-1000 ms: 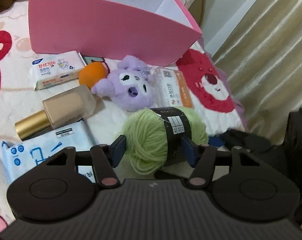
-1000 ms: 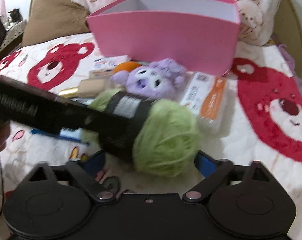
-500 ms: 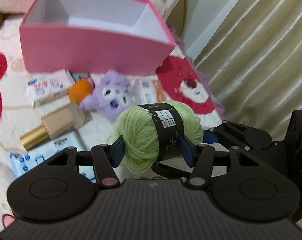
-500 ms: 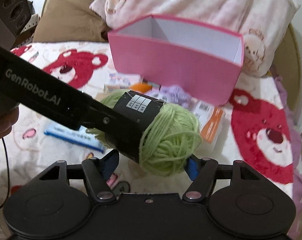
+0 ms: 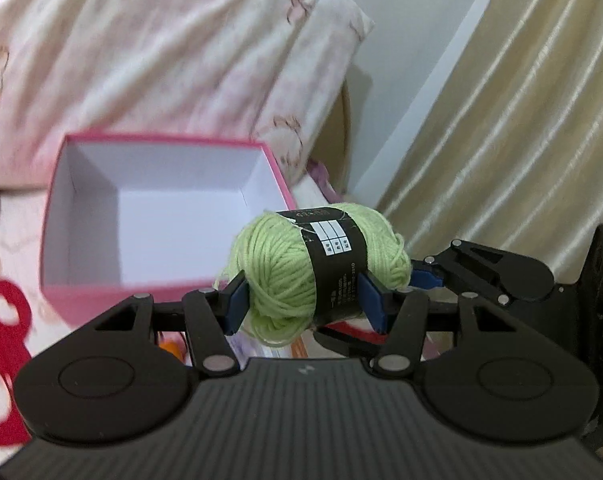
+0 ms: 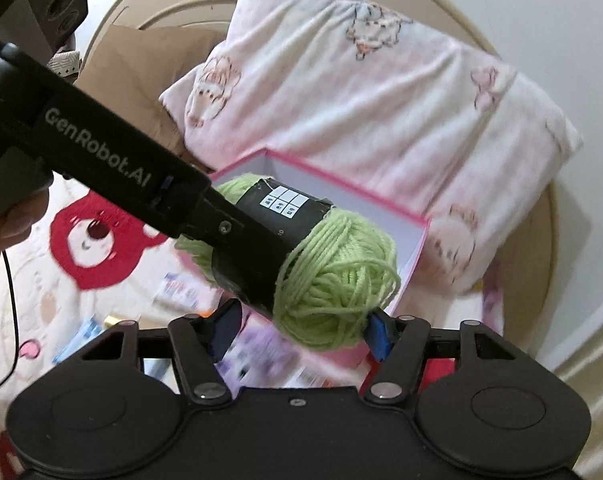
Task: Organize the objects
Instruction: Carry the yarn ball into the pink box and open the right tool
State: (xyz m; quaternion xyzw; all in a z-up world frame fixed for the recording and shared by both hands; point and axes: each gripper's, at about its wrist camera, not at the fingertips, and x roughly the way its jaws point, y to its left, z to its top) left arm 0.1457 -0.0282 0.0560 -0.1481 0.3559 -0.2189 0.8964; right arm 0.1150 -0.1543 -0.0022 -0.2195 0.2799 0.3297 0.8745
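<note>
Left wrist view, yarn ball (image 5: 297, 276) lifted, box (image 5: 101, 296) nearer

The pink box (image 5: 101, 240) stands open-topped near the head of the bed, its white inside bare, so the way in from above is free. Close behind it a pink pillow (image 5: 161, 60) leans up, closing off the far side. A cream curtain (image 5: 521, 120) hangs past the bed's right edge. Over the box's near right corner the green yarn ball (image 5: 321, 272) fills the gap between the left gripper (image 5: 305, 300) fingers; the right gripper (image 6: 299, 330) crowds the same spot.
</note>
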